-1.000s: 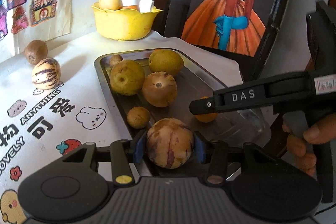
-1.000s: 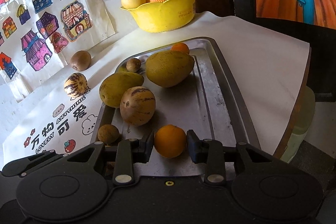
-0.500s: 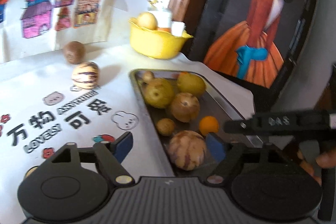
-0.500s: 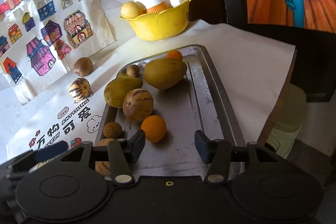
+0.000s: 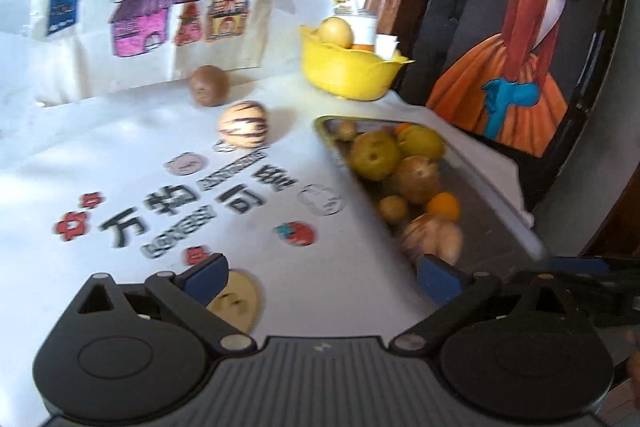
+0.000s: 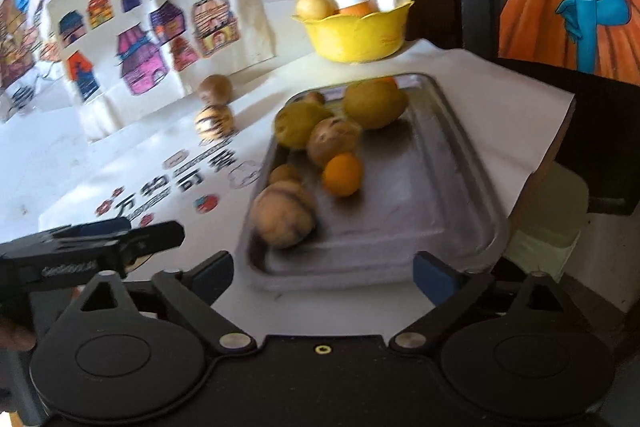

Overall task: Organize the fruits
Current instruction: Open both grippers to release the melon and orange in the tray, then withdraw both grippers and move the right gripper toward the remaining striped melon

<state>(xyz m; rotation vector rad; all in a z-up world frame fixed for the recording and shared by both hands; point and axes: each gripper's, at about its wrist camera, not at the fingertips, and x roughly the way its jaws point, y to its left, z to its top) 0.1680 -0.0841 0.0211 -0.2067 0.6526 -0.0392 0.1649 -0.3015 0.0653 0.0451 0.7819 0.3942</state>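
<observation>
A metal tray (image 6: 452, 187) holds several fruits: a striped melon (image 6: 282, 213) at its near left, an orange (image 6: 342, 174), a small brown fruit (image 6: 284, 174), and yellow-green fruits (image 6: 374, 103) further back. The tray also shows in the left wrist view (image 5: 480, 163) with the melon (image 5: 432, 238) and orange (image 5: 443, 206). A striped melon (image 5: 243, 124) and a brown kiwi (image 5: 209, 91) lie on the white cloth. My left gripper (image 5: 320, 277) is open and empty, left of the tray. My right gripper (image 6: 322, 273) is open and empty, before the tray's near edge.
A yellow bowl (image 6: 356, 31) with fruit and a white cup stands at the back. Drawings hang on the wall (image 5: 140, 7). A dark framed painting (image 5: 520, 47) leans at the right. The table's right edge (image 6: 556, 131) drops off beside the tray.
Both grippers opened and let go of their fruit, the left the striped melon, the right the orange. Both pulled back from the tray; the left swung to the left over the cloth.
</observation>
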